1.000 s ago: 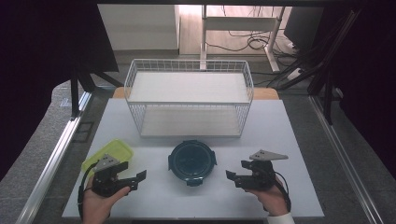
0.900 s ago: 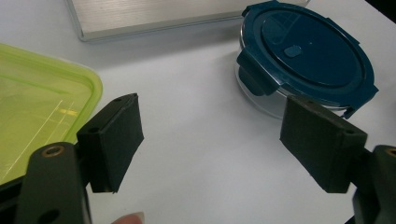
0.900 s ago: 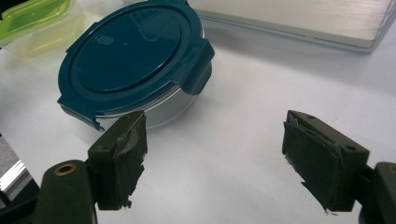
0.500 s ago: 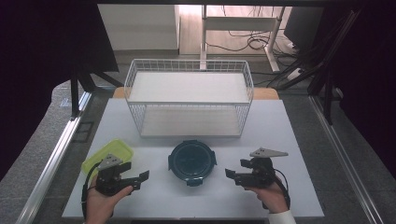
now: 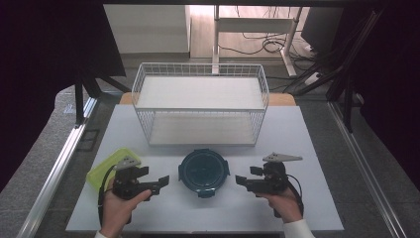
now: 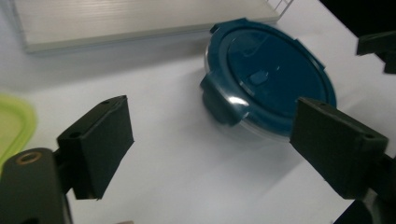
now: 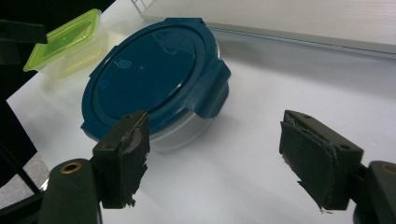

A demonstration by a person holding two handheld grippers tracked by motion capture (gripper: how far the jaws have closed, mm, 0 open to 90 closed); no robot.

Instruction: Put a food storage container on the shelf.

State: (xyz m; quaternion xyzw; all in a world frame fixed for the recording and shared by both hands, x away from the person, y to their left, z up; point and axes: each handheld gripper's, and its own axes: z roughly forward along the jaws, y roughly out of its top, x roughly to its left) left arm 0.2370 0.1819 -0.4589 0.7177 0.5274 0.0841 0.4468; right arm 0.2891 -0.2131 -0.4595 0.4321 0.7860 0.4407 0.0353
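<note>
With the round blue-lidded container sitting on the white table between both grippers, neither one touches it.

Container lid is clipped on; it lies just ahead of the left gripper fingertips and ahead and to the left of the right gripper fingertips. Left jaws have just been opening and now stand wide, nothing between them, bare table in the gap. Right jaws also wide and empty, pads worn at the edges. Green-lidded box sits behind the left gripper, outboard of its fingers. White wire basket stands beyond the container, well clear of both sets of fingertips.
</note>
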